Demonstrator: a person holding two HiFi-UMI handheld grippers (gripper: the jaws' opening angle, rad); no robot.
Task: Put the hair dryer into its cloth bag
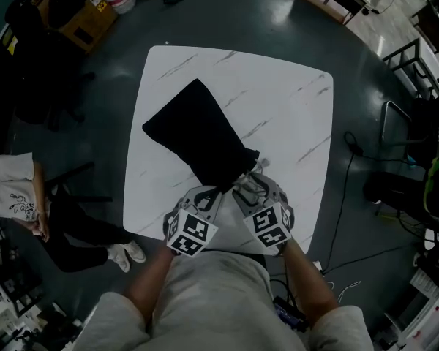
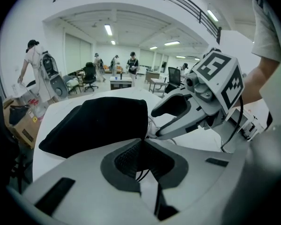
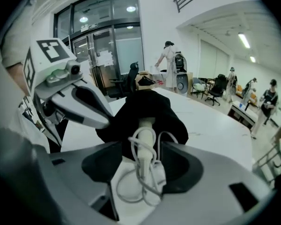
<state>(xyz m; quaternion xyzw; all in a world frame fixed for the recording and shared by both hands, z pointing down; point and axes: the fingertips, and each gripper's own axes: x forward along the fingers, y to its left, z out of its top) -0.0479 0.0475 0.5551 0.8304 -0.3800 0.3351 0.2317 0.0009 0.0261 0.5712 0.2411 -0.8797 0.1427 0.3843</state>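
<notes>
left gripper [image 2: 143, 143] jaws pressed together on the mouth hem of the cloth bag [image 1: 197, 134]. The bite looks thin: only a few dark strands in the jaws, maybe just drawstring. Bag lies on the surface [image 1: 285, 101]. Hair dryer [image 3: 144, 125] body looks inside the bag, handle end and white cord [image 3: 145, 184] poking out of the bag mouth. right gripper [image 3: 141, 167] jaws spread wide either side of the handle, not touching it

risks: hem slips out if the handle gets shoved, or cord loops snag at the bag mouth and stay outside

head view hides handle and cord behind the grippers, only the right gripper view shows them
</notes>
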